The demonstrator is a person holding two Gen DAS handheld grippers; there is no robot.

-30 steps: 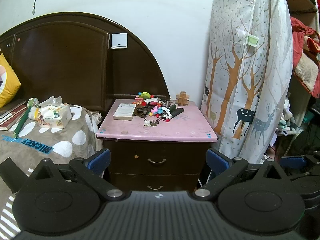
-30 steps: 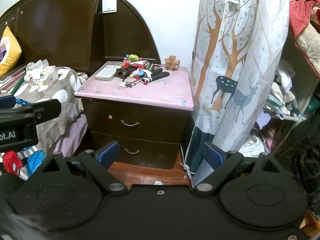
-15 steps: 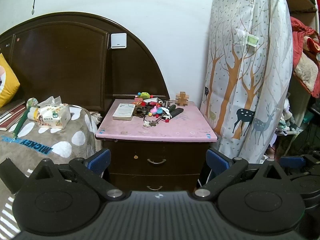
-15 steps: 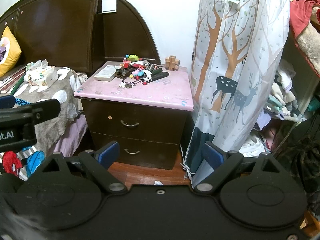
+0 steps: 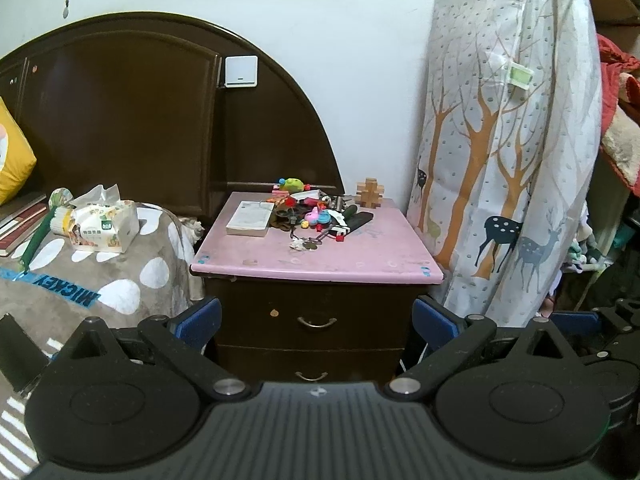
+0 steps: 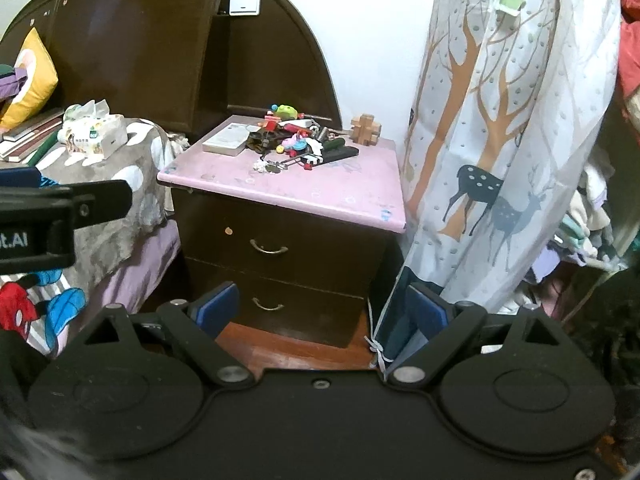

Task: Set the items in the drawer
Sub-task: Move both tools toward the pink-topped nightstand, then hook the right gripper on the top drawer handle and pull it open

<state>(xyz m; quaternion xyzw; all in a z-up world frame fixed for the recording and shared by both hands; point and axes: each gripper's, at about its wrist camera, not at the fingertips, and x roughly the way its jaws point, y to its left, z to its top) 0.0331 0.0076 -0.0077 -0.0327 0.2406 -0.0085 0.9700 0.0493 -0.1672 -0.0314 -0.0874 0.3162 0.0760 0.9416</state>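
On the far left, a paper tissue pack [image 5: 102, 222] lies on the grey spotted blanket of the bed [image 5: 120, 276], clear of the work. Next comes the dark wooden nightstand with its pink top, the bench [image 5: 320, 260], carrying a white booklet [image 5: 250, 219], a heap of small coloured toys and keys [image 5: 310, 218], a black bar-shaped item [image 5: 358, 221] and a wooden cross puzzle [image 5: 370, 192] at the back right. Below them the upper drawer [image 5: 316, 316] and lower drawer [image 5: 310, 364] both sit closed.

The left hand-held gripper [image 5: 316, 322] hangs wide apart and empty, level with the upper drawer's curved metal handle [image 5: 317, 323] but well short of it. The right hand-held gripper [image 6: 322, 314] is likewise spread and empty, lower and to the right.

The step in hand looks like opening a drawer. Best to approach the handle squarely, close across the thin bail at its centre, then pull straight outward so the drawer does not skew.
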